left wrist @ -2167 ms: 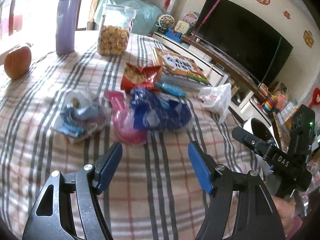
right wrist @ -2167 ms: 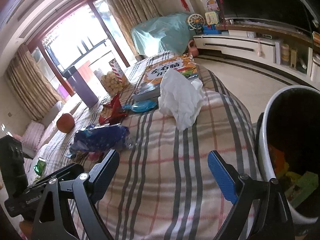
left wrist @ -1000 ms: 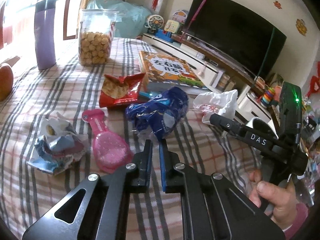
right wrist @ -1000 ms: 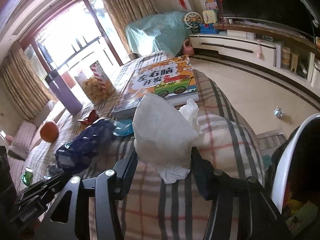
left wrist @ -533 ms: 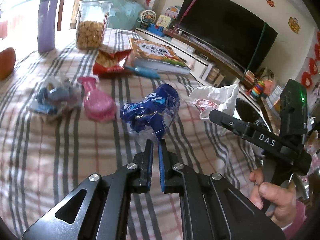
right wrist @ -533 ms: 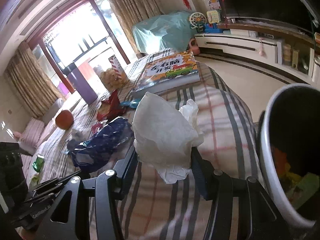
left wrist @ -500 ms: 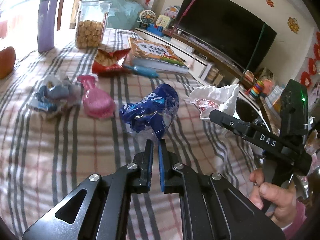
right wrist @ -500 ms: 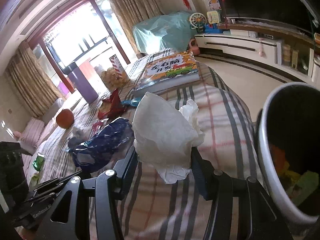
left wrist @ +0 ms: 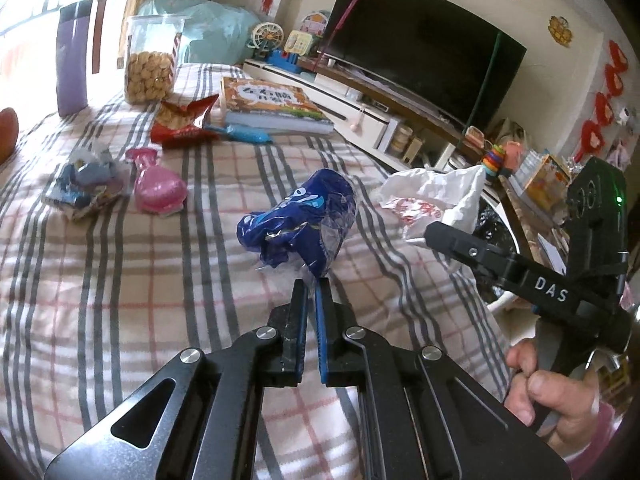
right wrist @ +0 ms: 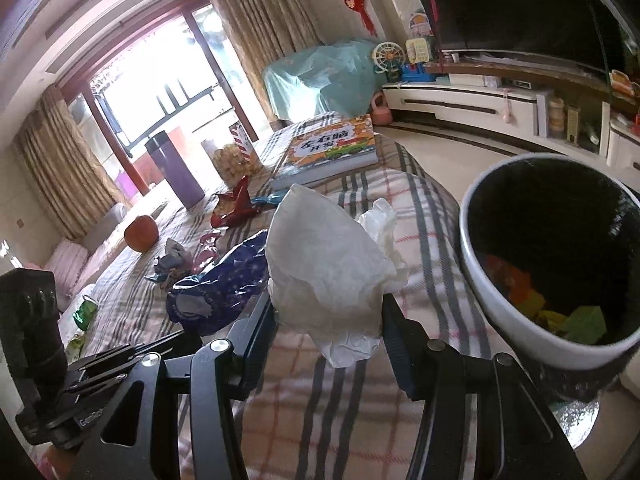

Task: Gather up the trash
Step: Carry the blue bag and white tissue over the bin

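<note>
Through the left wrist view, I am pinching the blue snack wrapper in my left gripper, jaws closed on its edge above the plaid table. Through the right wrist view, my right gripper is clamping the white tissue beside the trash bin.

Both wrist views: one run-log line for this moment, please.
left tongs: shut on crumpled blue plastic wrapper | right tongs: shut on crumpled white tissue paper | white round bin: beside table, not yet reached
</note>
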Available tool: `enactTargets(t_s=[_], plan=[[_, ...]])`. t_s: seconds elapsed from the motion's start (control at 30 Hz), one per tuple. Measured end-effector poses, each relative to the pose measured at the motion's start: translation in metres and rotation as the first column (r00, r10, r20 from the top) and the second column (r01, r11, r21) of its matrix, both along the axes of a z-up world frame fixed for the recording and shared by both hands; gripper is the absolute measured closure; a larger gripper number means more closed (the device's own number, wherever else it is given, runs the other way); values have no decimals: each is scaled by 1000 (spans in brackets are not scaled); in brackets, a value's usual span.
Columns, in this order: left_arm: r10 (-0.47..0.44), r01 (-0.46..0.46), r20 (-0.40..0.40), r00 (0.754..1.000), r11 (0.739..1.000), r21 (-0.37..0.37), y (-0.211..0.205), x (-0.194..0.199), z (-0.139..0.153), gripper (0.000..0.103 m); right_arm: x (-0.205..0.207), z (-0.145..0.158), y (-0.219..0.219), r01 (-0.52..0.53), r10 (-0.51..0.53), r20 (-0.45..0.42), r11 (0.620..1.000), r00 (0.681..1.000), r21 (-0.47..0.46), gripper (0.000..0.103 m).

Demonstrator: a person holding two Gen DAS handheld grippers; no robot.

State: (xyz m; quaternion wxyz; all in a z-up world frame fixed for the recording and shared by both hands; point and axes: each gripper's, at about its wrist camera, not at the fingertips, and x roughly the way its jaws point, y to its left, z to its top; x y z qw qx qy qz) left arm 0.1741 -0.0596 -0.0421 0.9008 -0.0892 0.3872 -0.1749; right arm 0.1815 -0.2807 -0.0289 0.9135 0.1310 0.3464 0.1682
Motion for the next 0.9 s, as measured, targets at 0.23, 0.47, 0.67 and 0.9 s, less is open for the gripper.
enactTargets(t_s=[0.23,0.47,0.67,0.9], plan=[[-17,17,8,1000,1000,-14,-5,-7,4,99,-16,0,-12,23,-23,3,1000,1000,11,50],[-71,72,36,997,997,-14,-28,-7,14,99,-25,5,-30,61,-61,16,998,998,11,50],[-119,120,49,992,993,-16,-50,-5,20,99,-33,10,-51,112,-112,33,994,993,15,50],[-176,177,64,982,984,-10,-81,-2,28,99,-38,12,-79,167,-168,37,986,985,25,50]])
